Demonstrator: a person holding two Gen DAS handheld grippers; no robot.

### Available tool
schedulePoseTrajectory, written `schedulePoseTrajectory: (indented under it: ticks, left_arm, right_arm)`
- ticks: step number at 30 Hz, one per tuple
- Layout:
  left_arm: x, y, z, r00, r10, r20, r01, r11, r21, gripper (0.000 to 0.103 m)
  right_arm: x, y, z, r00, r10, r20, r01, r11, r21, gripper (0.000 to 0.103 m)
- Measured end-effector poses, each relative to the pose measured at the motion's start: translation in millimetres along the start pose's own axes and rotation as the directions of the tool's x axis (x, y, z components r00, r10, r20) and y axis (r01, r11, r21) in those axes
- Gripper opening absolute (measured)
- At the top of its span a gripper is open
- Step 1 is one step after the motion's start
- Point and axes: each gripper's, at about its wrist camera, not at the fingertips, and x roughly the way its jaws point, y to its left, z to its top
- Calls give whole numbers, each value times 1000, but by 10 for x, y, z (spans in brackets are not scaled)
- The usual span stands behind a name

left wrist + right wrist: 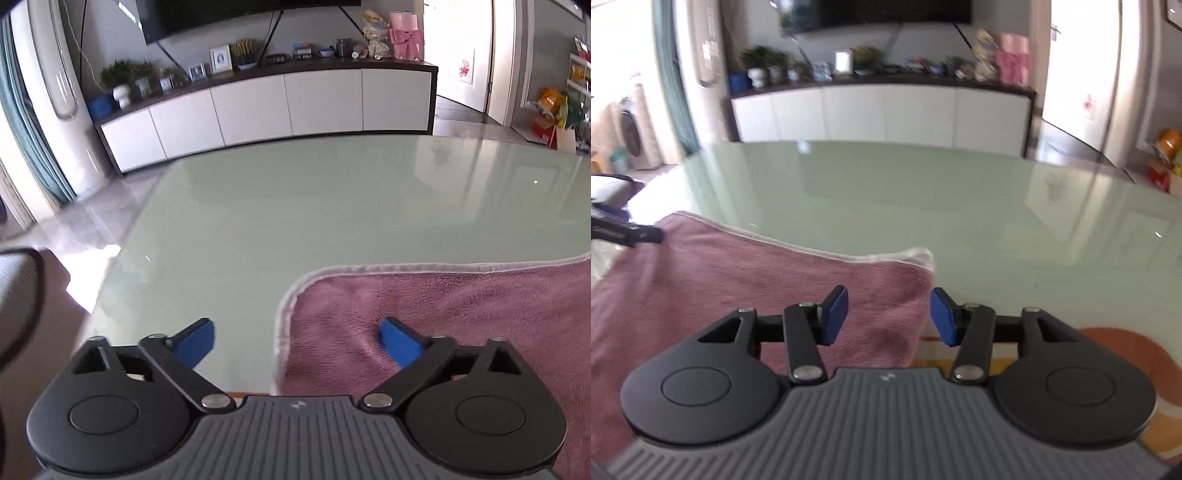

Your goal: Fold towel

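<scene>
A mauve towel point(461, 314) with a pale hem lies flat along the near edge of the pale green glass table point(295, 203). The left gripper point(297, 339) straddles the towel's left edge, jaws wide apart. The right gripper point(888, 315) straddles its right edge, jaws apart, holding nothing.

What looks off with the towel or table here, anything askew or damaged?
Nothing damaged or spilled. The pink towel lies mostly flat on the glass table, but its right side sags over the near table edge in the right wrist view. Both the left tool and right tool are open, gripping nothing.
</scene>
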Motion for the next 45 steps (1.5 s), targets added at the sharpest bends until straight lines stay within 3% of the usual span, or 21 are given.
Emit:
schedulePoseTrajectory:
  ticks: [4,6,11,14,16,19,20,22,23,25,27,32,35,37,38,40,42,45]
  left_arm:
    - [-160,-184,7,998,-54,45,51,996,71,96]
    - [-43,-256,-32,1000,-25,13,23,992,123,100]
    - [51,-44,-82,999,52,-4,-51,992,117,103]
    - [-11,110,-105,990,136,-20,-133,982,132,93]
    - [-115,167,-112,989,149,-20,-145,981,126,92]
    - [-371,97,-165,998,56,-9,-54,992,116,93]
    - [-493,-19,-232,1000,-14,-6,15,991,132,93]
    - [-578,-126,-303,997,-82,7,80,984,158,93]
    - [-637,-268,-384,991,-133,11,129,975,179,93]
    - [-647,-371,-474,989,-150,1,147,970,195,93]
    - [-573,-426,-582,996,-86,-15,87,973,215,101]
    - [-590,-91,-703,999,-6,-31,10,992,128,102]
    - [-721,2,-742,992,123,-36,-115,980,165,90]
    - [-898,32,-742,985,173,-20,-168,974,154,90]
    - [-1014,32,-756,989,148,-8,-146,981,124,91]
    - [-1226,-3,-799,1000,13,-10,-12,996,90,91]
    - [-1404,-138,-946,990,-140,-27,142,987,79,91]
    - [-1526,-293,-1177,973,-220,-65,225,971,83,91]
  right_arm:
    - [-124,248,-139,990,138,-19,-139,988,-62,54]
    - [-125,365,-198,988,151,-43,-155,984,-94,54]
    - [-137,189,-330,995,69,-65,-75,992,-106,53]
    - [-169,115,-310,998,-23,-58,17,994,-109,54]
    - [-186,116,-287,998,-32,-48,28,996,-88,54]
    - [-235,174,-283,994,91,-60,-94,994,-60,57]
    - [-258,233,-289,990,127,-66,-131,989,-69,58]
    - [-291,358,-293,981,180,-78,-187,978,-94,59]
    - [-295,394,-312,978,189,-90,-197,975,-102,59]
    - [-290,426,-361,976,186,-113,-199,973,-113,59]
    - [-279,405,-455,980,145,-133,-163,978,-132,59]
    - [-339,267,-509,990,58,-126,-76,986,-145,59]
    - [-393,307,-517,995,-6,-102,-13,983,-186,59]
    - [-445,361,-515,996,21,-89,-36,984,-173,59]
    - [-487,393,-521,994,59,-89,-73,985,-154,59]
    - [-584,505,-589,988,116,-103,-131,979,-156,59]
    - [-673,605,-663,981,153,-118,-172,971,-168,59]
    - [-775,743,-857,975,147,-167,-183,958,-222,59]
